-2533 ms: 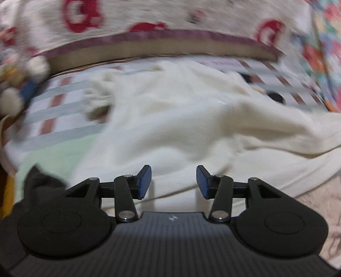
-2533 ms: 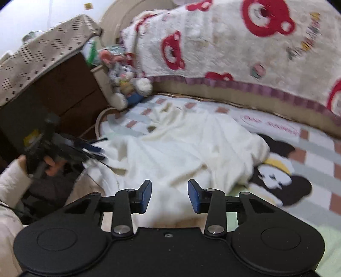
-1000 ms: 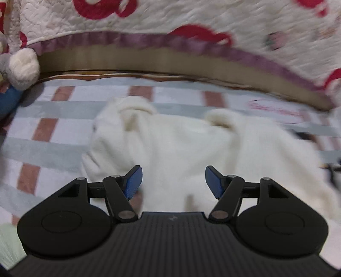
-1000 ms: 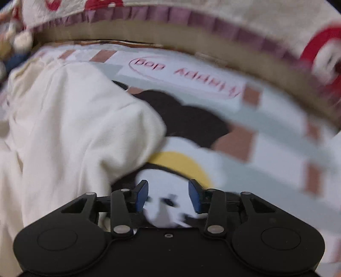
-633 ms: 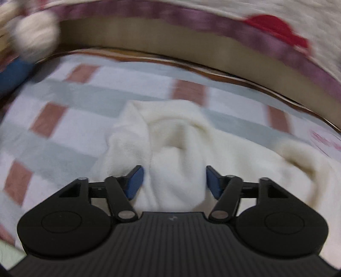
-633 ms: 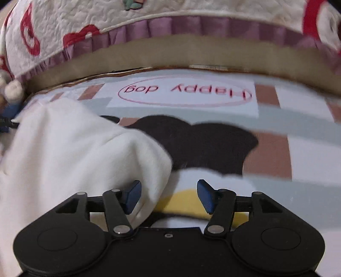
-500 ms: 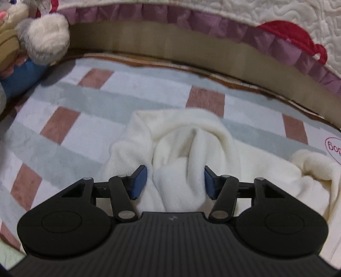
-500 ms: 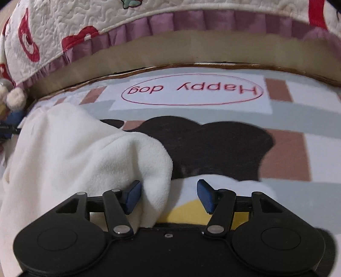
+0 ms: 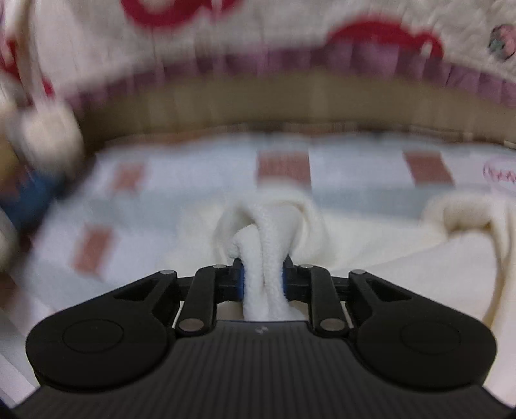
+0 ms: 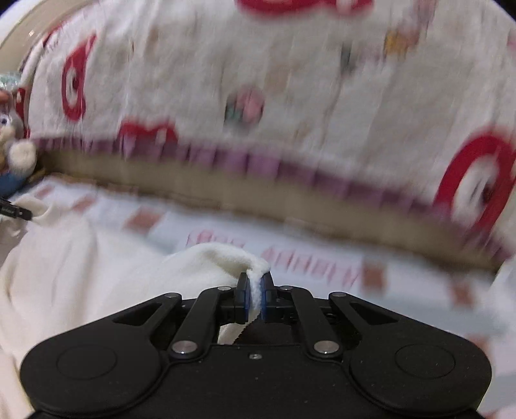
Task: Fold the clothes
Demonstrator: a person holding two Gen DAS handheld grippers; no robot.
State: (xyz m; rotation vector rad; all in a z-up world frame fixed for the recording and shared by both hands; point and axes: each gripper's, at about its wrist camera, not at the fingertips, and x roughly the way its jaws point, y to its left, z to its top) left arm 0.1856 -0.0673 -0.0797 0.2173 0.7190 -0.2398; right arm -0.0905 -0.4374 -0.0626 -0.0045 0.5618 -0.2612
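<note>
I am pinching a thick bunched fold of the cream fleece garment in my left gripper and a thin edge of it in my right gripper, over the checked bedspread near its far edge. It is soft and floppy, so corners grip best. Half a second ago both jaws were standing open.

Left wrist view: mounted behind the left gripper, low over the checked sheet, facing the far quilt. The cream garment fills the near centre, very close to the lens.

Right wrist view: mounted behind the right gripper, equally low, pitched more upward, so the quilt fills the upper half.

Shared area: garment, sheet, quilt, and the plush toy at far left. The right view shows the left gripper's tip at its left edge. Both views are motion-blurred.
</note>
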